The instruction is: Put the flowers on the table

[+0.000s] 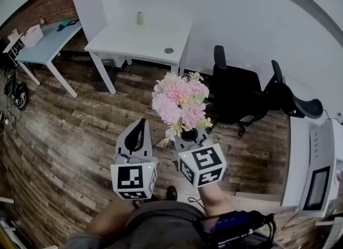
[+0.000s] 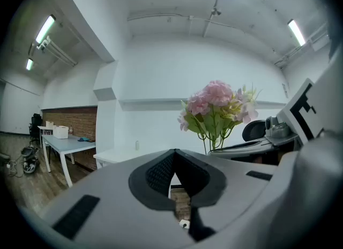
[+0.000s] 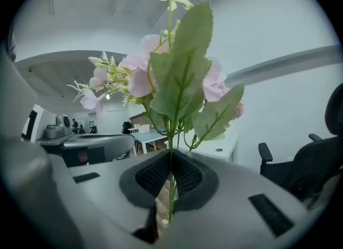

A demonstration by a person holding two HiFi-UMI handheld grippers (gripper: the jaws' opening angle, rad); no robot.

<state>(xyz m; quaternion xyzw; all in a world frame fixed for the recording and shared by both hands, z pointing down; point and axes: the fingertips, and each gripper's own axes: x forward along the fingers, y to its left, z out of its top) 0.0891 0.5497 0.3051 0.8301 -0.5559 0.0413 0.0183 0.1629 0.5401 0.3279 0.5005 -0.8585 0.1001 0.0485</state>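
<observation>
In the head view both forearms reach forward from the lower edge of the frame, side by side and low over the wooden floor (image 1: 64, 130). The left gripper (image 1: 141, 127) points ahead at lower centre, and the right gripper (image 1: 188, 134) sits just to its right, tilted slightly up. There are two grippers, one bunch of flowers (image 1: 179, 103), two tables and two black office chairs (image 1: 233, 95). The pink and cream bunch stands upright out of the right gripper's tip, in mid-air at the centre of the frame. The white table (image 1: 123, 42) lies well beyond it at upper centre, with one small can (image 1: 140, 18) on it. The blue table (image 1: 48, 42) is at upper left.

In the left gripper view the left gripper (image 2: 172, 159) fills the lower half. Its dark pads are pressed together with nothing between them. The flowers (image 2: 217, 103) rise at right of centre, and the white table shows far behind the jaw tips.

In the right gripper view the right gripper (image 3: 171, 165) has its jaws squeezed tight on the thin green stems, which run down between the pads. Leaves and blooms (image 3: 177, 76) spread above, filling the upper centre. The left gripper's body lies at left, and one chair (image 3: 305, 167) is at the right edge.
</observation>
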